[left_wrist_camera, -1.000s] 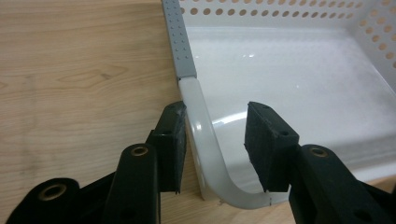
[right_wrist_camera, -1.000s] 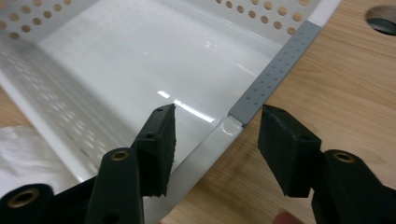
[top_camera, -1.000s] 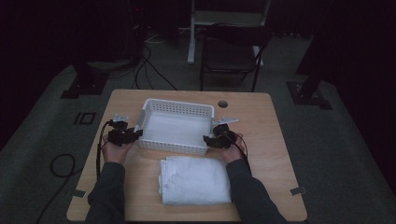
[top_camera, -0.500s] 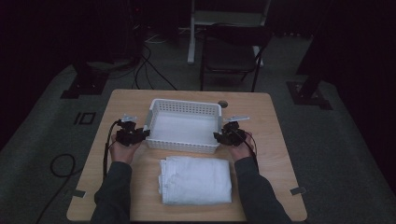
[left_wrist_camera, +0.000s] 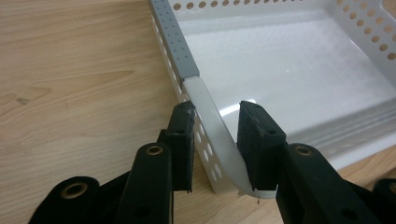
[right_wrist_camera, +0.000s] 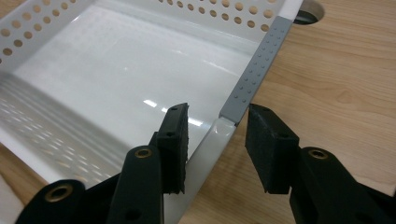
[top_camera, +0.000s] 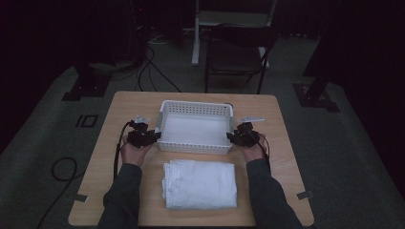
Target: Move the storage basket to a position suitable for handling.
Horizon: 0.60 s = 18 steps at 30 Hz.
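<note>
A white perforated basket (top_camera: pixel 196 103) with grey grip strips on its side rims stands empty at the middle of the wooden table. My left gripper (top_camera: pixel 154 136) is at its near left corner. In the left gripper view the jaws (left_wrist_camera: pixel 215 112) close on the curved white rim (left_wrist_camera: pixel 210 126), one outside the wall and one inside. My right gripper (top_camera: pixel 230 137) is at the near right corner. Its jaws (right_wrist_camera: pixel 217 114) straddle the rim (right_wrist_camera: pixel 259 60), and bare wood shows between the rim and the outer jaw. A folded white towel (top_camera: pixel 199 183) lies in front of the basket.
The table (top_camera: pixel 119 109) has a round cable hole (right_wrist_camera: pixel 306 16) just behind the basket's far right corner. A dark chair (top_camera: pixel 239 52) stands beyond the far edge. Cables run over the floor at left. Bare wood lies on both sides of the basket.
The basket has shifted a little to the right and squared up with the table. Both grippers moved right with it and stayed at its near corners.
</note>
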Available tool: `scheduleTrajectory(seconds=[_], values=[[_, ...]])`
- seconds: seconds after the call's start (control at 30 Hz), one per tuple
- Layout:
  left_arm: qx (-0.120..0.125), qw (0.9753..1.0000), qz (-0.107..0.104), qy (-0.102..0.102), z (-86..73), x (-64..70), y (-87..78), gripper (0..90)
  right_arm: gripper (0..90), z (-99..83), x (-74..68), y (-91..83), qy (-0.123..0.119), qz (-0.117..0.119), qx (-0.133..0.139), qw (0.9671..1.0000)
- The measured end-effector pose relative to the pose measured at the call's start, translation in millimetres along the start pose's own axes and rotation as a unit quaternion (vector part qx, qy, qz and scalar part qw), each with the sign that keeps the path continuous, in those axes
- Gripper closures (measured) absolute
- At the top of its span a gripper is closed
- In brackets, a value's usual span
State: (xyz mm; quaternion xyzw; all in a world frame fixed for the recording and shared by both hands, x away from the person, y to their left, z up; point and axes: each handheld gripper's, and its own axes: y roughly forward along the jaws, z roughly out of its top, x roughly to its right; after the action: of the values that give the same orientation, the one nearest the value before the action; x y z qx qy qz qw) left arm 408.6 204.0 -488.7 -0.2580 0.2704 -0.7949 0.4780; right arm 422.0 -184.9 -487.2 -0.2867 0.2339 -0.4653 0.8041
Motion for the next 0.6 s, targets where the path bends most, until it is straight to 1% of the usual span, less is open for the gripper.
scheduleTrajectory(seconds=[0.13, 0.33, 0.6], values=[[0.003, 1.0000, -0.003, 0.002, 1.4, 5.0, 3.6, 66.0, 60.4, 0.1, 7.0, -0.8, 0.006, -0.004, 0.002, 1.0000], [0.007, 1.0000, 0.000, 0.001, 2.5, 10.2, 7.2, 65.8, 60.9, 0.1, 13.9, -0.2, 0.013, -0.004, 0.006, 0.9999], [0.007, 0.9999, -0.004, 0.008, 3.4, 20.9, 10.5, 64.6, 61.8, -0.6, 23.6, -0.2, 0.023, -0.015, 0.006, 0.9996]])
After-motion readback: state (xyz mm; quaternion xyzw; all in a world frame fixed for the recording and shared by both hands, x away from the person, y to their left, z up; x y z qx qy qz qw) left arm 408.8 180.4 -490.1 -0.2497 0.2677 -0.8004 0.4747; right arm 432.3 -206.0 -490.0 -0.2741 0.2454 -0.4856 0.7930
